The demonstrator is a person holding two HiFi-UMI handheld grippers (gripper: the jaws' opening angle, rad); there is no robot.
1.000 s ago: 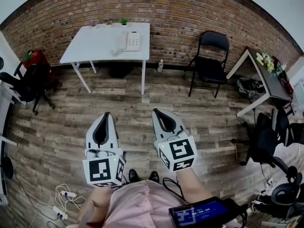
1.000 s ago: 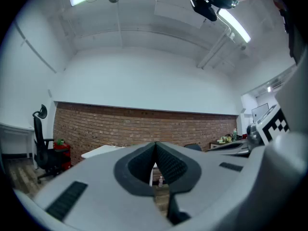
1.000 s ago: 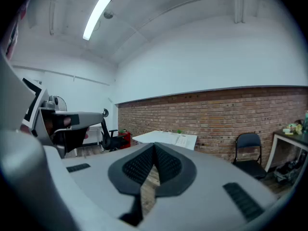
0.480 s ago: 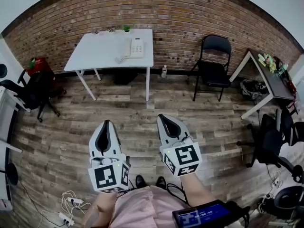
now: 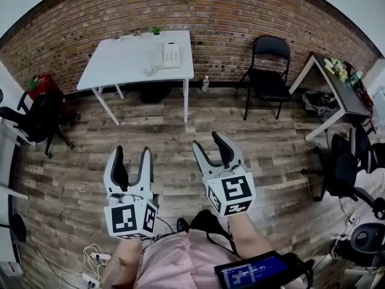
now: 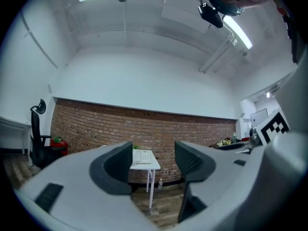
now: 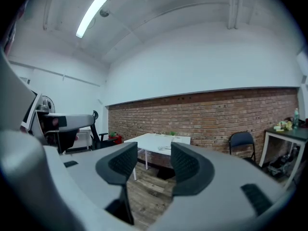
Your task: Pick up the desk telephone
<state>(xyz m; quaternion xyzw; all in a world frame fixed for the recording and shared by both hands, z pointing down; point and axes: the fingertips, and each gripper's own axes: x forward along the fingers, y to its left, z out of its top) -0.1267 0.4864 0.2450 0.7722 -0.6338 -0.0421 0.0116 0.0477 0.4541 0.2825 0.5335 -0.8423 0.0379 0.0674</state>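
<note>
While I hold both tools out over the wood floor [image 5: 174, 128], I see the left gripper [image 5: 131, 155] and the right gripper [image 5: 208, 143] each with jaws parted, empty; both have just been opening. The desk telephone [image 5: 168, 55] sits on the white table [image 5: 117, 62] against the brick wall [image 5: 240, 17], toward the table's right rear part, well apart from either gripper.

Bare wooden floor [image 5: 150, 137] lies open right up to the white worktop [image 5: 117, 62], whose front edge is unblocked. The desk telephone [image 5: 169, 56] sits near the worktop's right rear, with the brick wall [image 5: 240, 14] close behind and a small plant [image 5: 156, 30] just beside. A folding chair [image 5: 267, 71] stands well to the right, an office chair [image 5: 39, 116] to the left.
</note>
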